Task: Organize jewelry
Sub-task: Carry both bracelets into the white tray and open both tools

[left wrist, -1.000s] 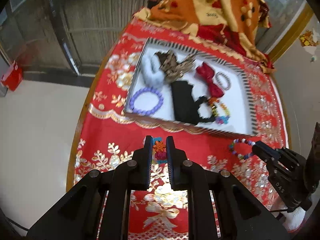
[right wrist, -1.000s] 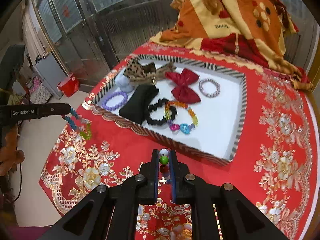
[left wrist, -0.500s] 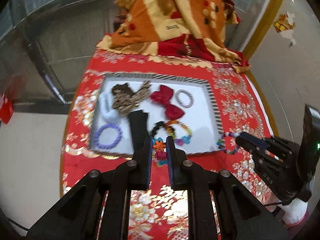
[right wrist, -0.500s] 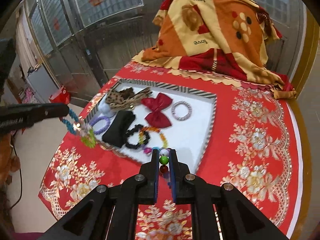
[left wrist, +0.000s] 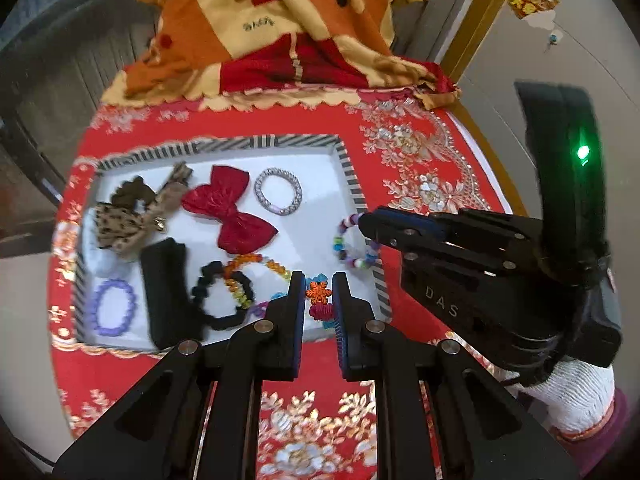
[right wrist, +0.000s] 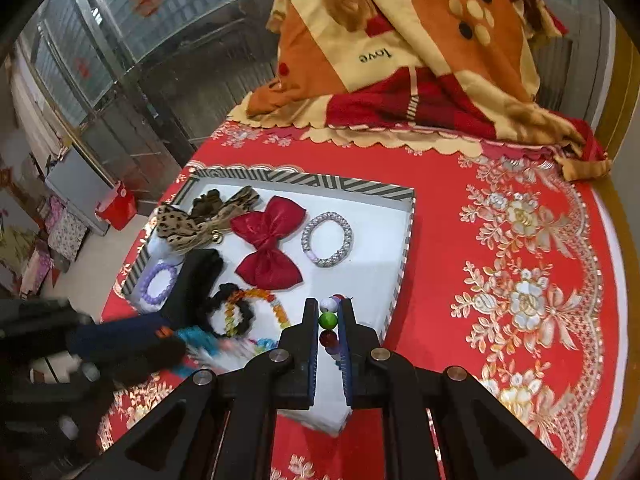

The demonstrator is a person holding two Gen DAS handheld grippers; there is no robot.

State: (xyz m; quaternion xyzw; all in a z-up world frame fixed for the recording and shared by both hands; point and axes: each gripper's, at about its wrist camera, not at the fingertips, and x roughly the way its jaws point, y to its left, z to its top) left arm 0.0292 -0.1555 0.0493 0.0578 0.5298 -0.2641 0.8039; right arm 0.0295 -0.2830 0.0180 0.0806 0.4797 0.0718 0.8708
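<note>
Two grippers, each clenched on a beaded piece, now poised over the near edge of the striped tray (left wrist: pixel 352 184), having travelled in from over the bare red cloth a second ago. Nearest in the left wrist view: left gripper (left wrist: pixel 316 300) clamped on a charm bracelet (left wrist: pixel 319 291), orange snowflake and pink charm pinched between the pads, blue beads trailing below. Seen from the right wrist camera: right gripper (right wrist: pixel 329 322) squeezed shut on a bead bracelet (right wrist: pixel 328 320), white, green and red beads stacked in the narrow gap, the loop hanging beyond the tips out of sight there. Visible from the left camera instead, that loop (left wrist: pixel 354 240) dangling off the right gripper's tips just over the tray's right wall. Meaning for the task: carry stage apparently almost over, both pieces above or at the tray rim, release likely the next step; neither bracelet set down yet. Further in, already lying on the white tray floor: black bracelet (left wrist: pixel 222 300) overlapping an orange-beaded one (left wrist: pixel 260 262), black pouch (left wrist: pixel 168 292), purple bracelet (left wrist: pixel 110 306), red bow (left wrist: pixel 232 212), silver bangle (left wrist: pixel 278 192), leopard-print bow (left wrist: pixel 132 216). Free white floor left mostly at the right side, under the hanging loop. Beyond the tray, red embroidered tablecloth (right wrist: pixel 500 240), then a heaped orange blanket (right wrist: pixel 400 48).
</note>
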